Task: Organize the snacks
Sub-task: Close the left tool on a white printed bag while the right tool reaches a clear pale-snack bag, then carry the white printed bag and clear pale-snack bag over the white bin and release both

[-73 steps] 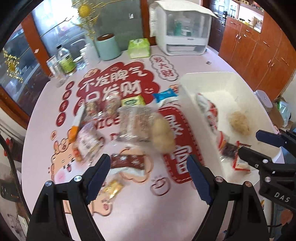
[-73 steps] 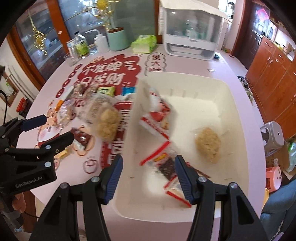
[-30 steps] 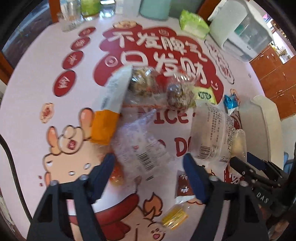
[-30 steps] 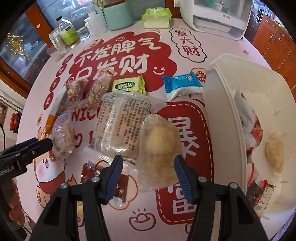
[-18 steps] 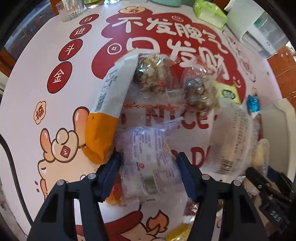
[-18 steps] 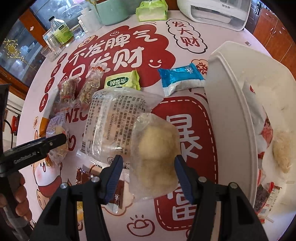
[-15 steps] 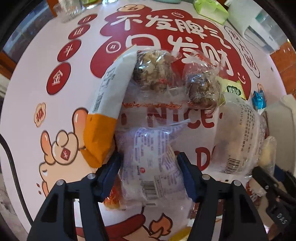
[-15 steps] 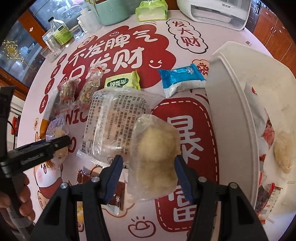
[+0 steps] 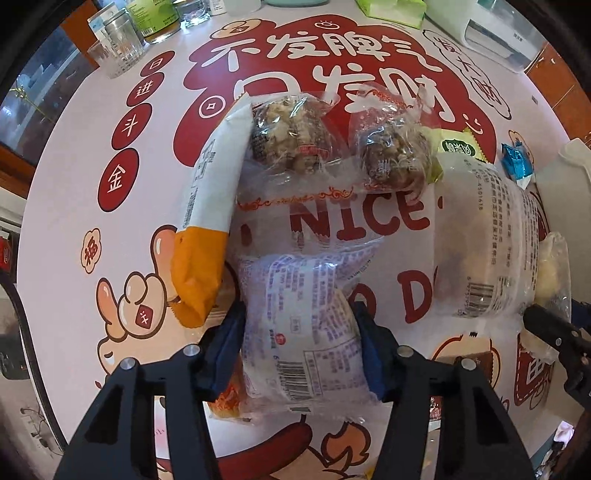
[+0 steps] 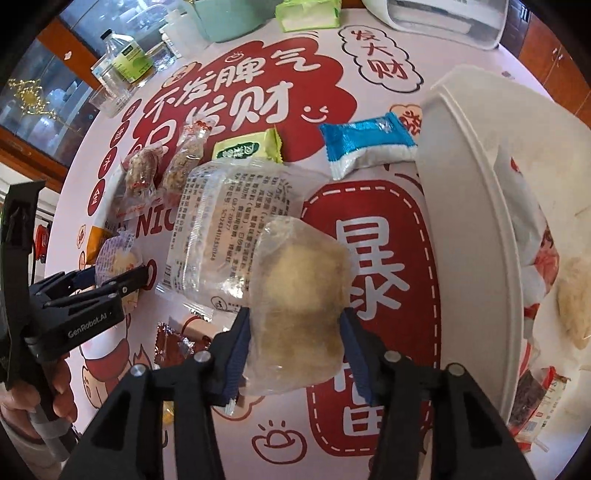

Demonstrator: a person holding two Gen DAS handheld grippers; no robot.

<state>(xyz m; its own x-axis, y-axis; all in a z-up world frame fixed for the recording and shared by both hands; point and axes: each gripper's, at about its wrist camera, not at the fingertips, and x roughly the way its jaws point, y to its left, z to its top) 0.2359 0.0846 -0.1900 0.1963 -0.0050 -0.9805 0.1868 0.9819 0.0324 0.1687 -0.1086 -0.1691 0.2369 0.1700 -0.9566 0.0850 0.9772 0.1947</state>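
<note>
Table (image 10: 110,325): pink cover, red Chinese lettering, cartoon prints. At its far edge, left to right: empty glass (image 9: 118,55), green-labelled bottle (image 10: 123,61), teal canister (image 10: 229,18), green tissue pack (image 10: 308,13), white appliance (image 10: 447,20). Wooden cabinets (image 9: 565,92) beyond the table, right.

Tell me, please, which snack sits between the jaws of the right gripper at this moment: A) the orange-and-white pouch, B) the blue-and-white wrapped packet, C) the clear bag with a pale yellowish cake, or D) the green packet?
C: in the right wrist view the clear bag with the pale yellowish cake lies between the blue jaws of the right gripper, which have just been closing on it.
</note>
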